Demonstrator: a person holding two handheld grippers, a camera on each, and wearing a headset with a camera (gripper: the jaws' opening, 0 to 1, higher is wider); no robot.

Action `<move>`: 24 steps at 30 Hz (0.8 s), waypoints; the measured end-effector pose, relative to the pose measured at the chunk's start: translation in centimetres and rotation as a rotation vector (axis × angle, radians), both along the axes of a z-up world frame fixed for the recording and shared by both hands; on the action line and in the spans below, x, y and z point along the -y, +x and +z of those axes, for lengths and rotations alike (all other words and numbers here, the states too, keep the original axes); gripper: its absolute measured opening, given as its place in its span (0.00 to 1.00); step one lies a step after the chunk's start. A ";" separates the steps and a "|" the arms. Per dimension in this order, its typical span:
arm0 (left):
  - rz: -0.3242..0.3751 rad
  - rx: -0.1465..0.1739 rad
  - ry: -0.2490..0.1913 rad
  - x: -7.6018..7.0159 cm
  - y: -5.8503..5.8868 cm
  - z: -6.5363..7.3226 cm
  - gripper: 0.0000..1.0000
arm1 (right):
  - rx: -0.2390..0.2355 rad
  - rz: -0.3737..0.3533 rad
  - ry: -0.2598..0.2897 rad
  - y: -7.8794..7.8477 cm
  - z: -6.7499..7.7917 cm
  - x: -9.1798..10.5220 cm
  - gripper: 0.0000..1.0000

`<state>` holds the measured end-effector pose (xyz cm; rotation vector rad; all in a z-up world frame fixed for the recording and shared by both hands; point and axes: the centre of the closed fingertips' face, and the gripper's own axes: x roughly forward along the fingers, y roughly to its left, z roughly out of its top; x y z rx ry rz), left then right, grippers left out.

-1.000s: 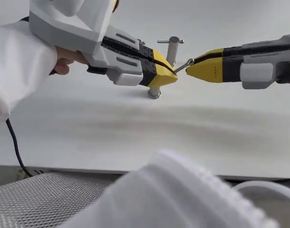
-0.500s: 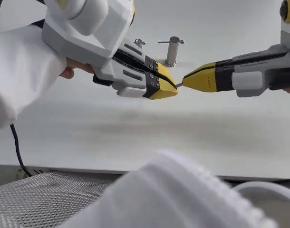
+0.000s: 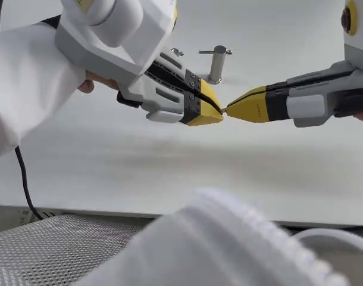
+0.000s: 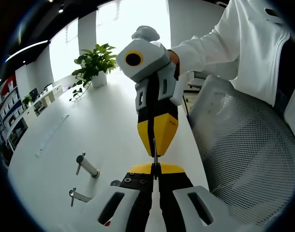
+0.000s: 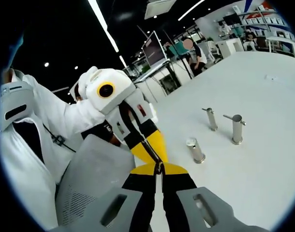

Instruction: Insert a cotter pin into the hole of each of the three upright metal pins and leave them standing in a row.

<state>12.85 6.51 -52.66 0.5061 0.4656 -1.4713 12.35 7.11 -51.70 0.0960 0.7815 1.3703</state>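
Head view: left of the far pin [image 3: 217,64], the left gripper [image 3: 219,113] hides the near pin wholly and the second pin [image 3: 177,52] but for its top. In front of the far pin, the cotter pin [image 3: 224,111] is a mere sliver, buried where both closed grippers meet. The right gripper [image 3: 228,109] runs off-frame.

Open table [image 3: 110,161] nearside; upright pins [image 5: 236,128] stand grouped farther back.

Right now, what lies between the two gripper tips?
A thin cotter pin bridges the tips of the left gripper and right gripper, clearest in the left gripper view; both look shut on it.
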 end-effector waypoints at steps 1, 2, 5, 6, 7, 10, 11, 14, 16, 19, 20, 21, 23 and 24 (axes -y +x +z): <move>-0.001 0.005 0.004 0.0 0.1 0.0 0.01 | 0.010 0.001 -0.002 0.0 -0.1 0.0 0.00; -0.001 0.008 0.006 0.0 0.1 0.0 0.01 | 0.019 0.000 -0.004 0.0 -0.2 0.1 0.00; 0.001 0.006 0.010 0.0 0.1 -0.1 0.01 | 0.047 0.005 -0.002 0.0 -0.2 0.0 0.00; 0.001 0.003 0.009 0.0 0.0 -0.2 0.01 | 0.060 0.009 0.000 -0.1 -0.2 0.0 0.00; 0.002 -0.002 0.009 0.0 0.0 -0.2 0.01 | 0.071 0.014 0.000 -0.1 -0.3 0.0 0.00; 0.003 -0.007 0.006 0.1 -0.1 -0.2 0.01 | 0.111 0.027 0.004 -0.1 -0.2 0.0 0.00; 0.005 -0.010 0.002 0.1 -0.1 -0.2 0.01 | 0.120 0.029 0.008 -0.1 -0.2 0.0 0.00; 0.021 -0.017 -0.029 0.4 0.1 0.1 0.06 | 0.175 0.045 0.012 0.1 0.0 0.0 0.00; 0.026 -0.018 -0.037 0.3 0.1 0.2 0.16 | 0.188 0.048 0.017 0.2 0.2 0.0 0.00; 0.039 -0.005 -0.035 0.2 0.5 0.2 0.23 | 0.201 0.048 0.019 0.5 0.2 0.1 0.00; 0.042 -0.001 -0.035 0.1 0.6 0.2 0.23 | 0.208 0.049 0.017 0.5 0.1 0.2 0.00; 0.054 0.004 -0.040 -0.1 0.9 0.3 0.24 | 0.218 0.047 0.018 0.7 0.1 0.3 0.00; 0.084 0.016 -0.055 -0.3 1.6 0.5 0.26 | 0.235 0.032 0.024 1.1 0.0 0.6 0.00; 0.095 0.030 -0.058 -0.4 2.0 0.5 0.29 | 0.248 0.022 0.027 1.4 0.0 0.7 0.00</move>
